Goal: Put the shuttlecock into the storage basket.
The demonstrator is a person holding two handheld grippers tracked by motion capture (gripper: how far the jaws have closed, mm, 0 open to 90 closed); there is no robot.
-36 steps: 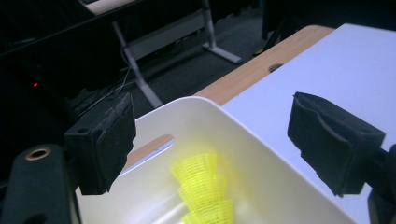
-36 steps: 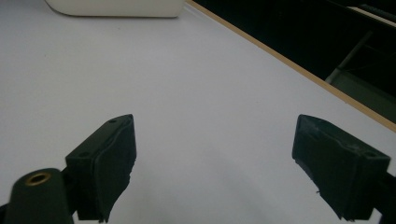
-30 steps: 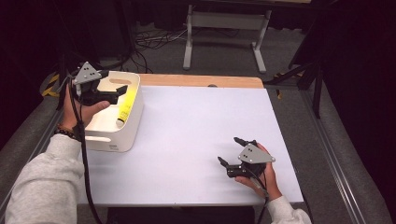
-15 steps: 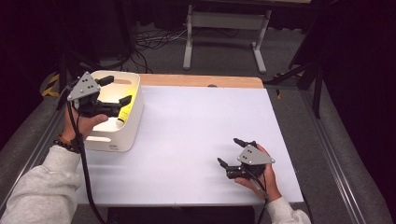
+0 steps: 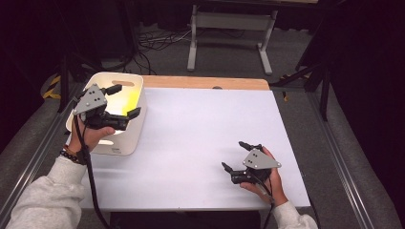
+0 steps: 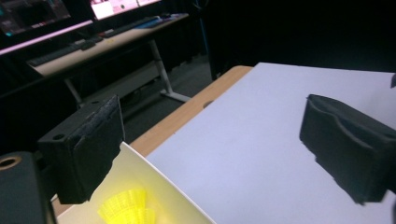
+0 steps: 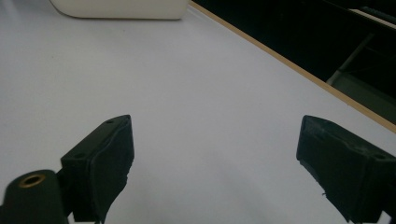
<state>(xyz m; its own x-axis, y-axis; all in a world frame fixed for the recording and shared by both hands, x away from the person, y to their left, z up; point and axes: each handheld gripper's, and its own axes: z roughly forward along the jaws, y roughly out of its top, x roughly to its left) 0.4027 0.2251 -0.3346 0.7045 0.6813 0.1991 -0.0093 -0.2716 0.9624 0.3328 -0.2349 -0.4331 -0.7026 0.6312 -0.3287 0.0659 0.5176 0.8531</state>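
Your left gripper (image 5: 122,101) had just been opening its jaws, nothing between them, above the white bin (image 5: 125,143) where the yellow shuttlecock (image 6: 125,208) lay, likely featherlight with a crushable skirt, best pinched at its cork, while your right gripper (image 5: 237,155) rested spread.

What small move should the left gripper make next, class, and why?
Probably draw the left gripper back from the white bin: its jaws have just been opening with nothing between them, and the yellow shuttlecock already lies inside the bin.
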